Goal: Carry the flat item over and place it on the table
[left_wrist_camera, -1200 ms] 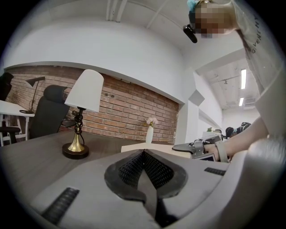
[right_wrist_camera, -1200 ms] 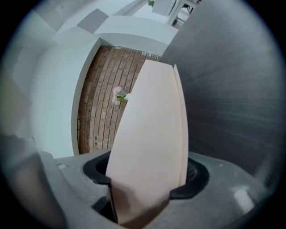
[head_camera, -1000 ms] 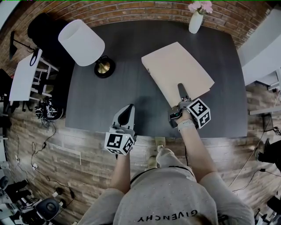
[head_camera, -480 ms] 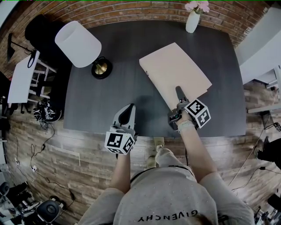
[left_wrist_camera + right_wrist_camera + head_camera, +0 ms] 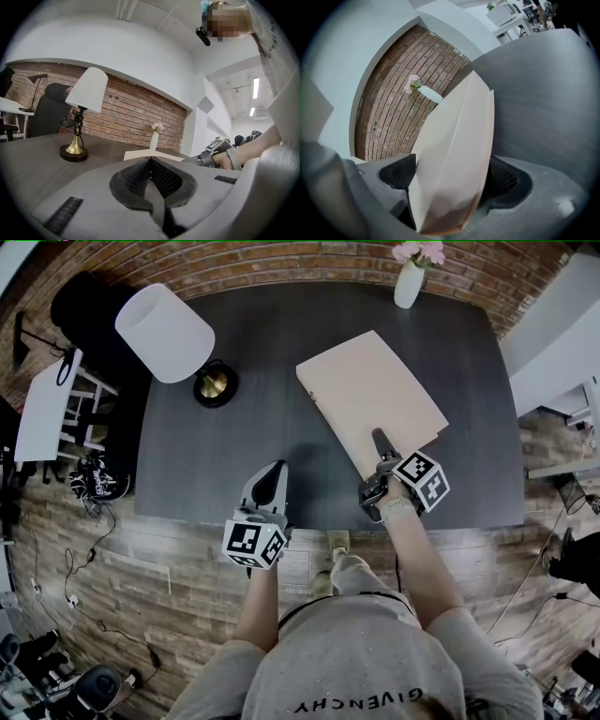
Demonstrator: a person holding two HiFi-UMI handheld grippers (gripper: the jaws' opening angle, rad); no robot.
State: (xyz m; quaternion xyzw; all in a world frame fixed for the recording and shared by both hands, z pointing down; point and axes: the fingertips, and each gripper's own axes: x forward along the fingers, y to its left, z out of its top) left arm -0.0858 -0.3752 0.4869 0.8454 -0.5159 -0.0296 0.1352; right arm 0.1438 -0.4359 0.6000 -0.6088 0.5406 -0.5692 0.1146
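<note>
Beige folder lies on the dark desk between the right tongs, just opened wide; left tongs clenched, empty. Lamp and vase of pink flowers stand apart.

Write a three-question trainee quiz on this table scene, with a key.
1. True or false: the left gripper is shut with nothing between its fingers.
2. Which stands on the table beyond the folder's far corner? A) lamp B) vase C) chair
3. Which gripper has the folder's near edge between its fingers?
Key: 1 true. 2 B. 3 The right gripper; its fingers have just been opening and stand apart around the folder.
</note>
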